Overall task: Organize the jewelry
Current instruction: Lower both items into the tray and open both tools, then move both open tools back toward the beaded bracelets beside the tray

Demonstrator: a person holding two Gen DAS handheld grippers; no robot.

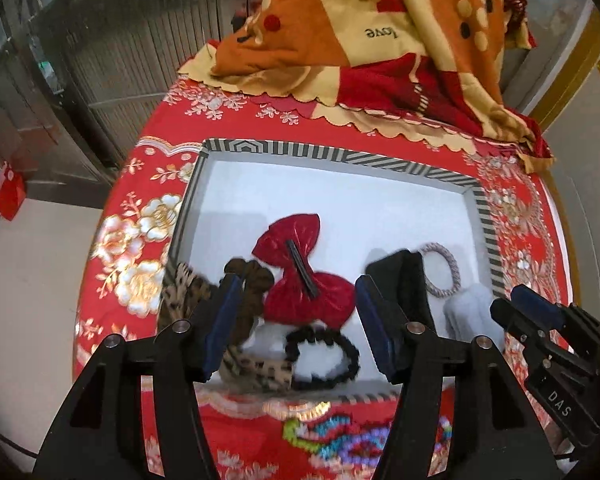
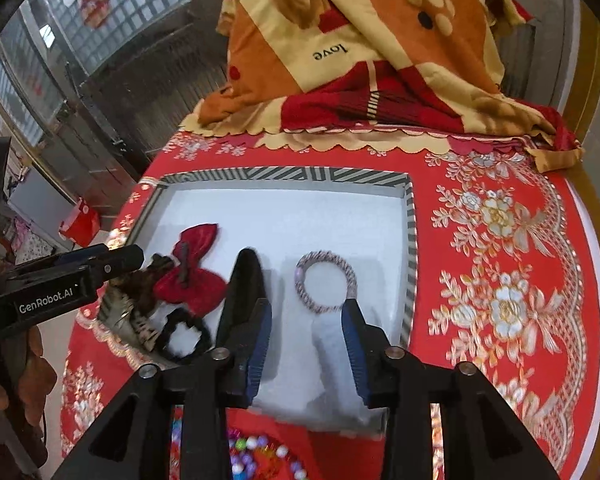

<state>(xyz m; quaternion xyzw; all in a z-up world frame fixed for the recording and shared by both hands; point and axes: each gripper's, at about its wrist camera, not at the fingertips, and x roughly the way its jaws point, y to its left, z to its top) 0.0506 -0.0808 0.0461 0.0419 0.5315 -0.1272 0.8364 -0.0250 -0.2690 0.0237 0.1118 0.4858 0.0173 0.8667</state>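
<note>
A shallow box with a striped rim (image 1: 340,152) (image 2: 300,174) and a white floor holds hair accessories. These are a red bow clip (image 1: 296,276) (image 2: 192,276), leopard-print pieces (image 1: 188,292) (image 2: 136,320), a black scrunchie (image 1: 324,356) (image 2: 184,336), a grey braided hair tie (image 1: 440,272) (image 2: 326,286), a black pointed piece (image 1: 400,280) (image 2: 244,288) and a pale grey fluffy piece (image 1: 472,312) (image 2: 328,344). My left gripper (image 1: 300,320) (image 2: 116,260) hovers open above the bow and holds nothing. My right gripper (image 2: 306,348) (image 1: 540,320) stands partly open, with the fluffy piece lying below between its fingers.
The box rests on a round table under a red embroidered cloth (image 2: 500,280) (image 1: 132,240). A crumpled orange and red blanket (image 1: 360,40) (image 2: 360,60) fills the back. Coloured beadwork (image 1: 340,436) (image 2: 252,456) lies in front of the box. A red bag (image 1: 4,192) stands on the floor at left.
</note>
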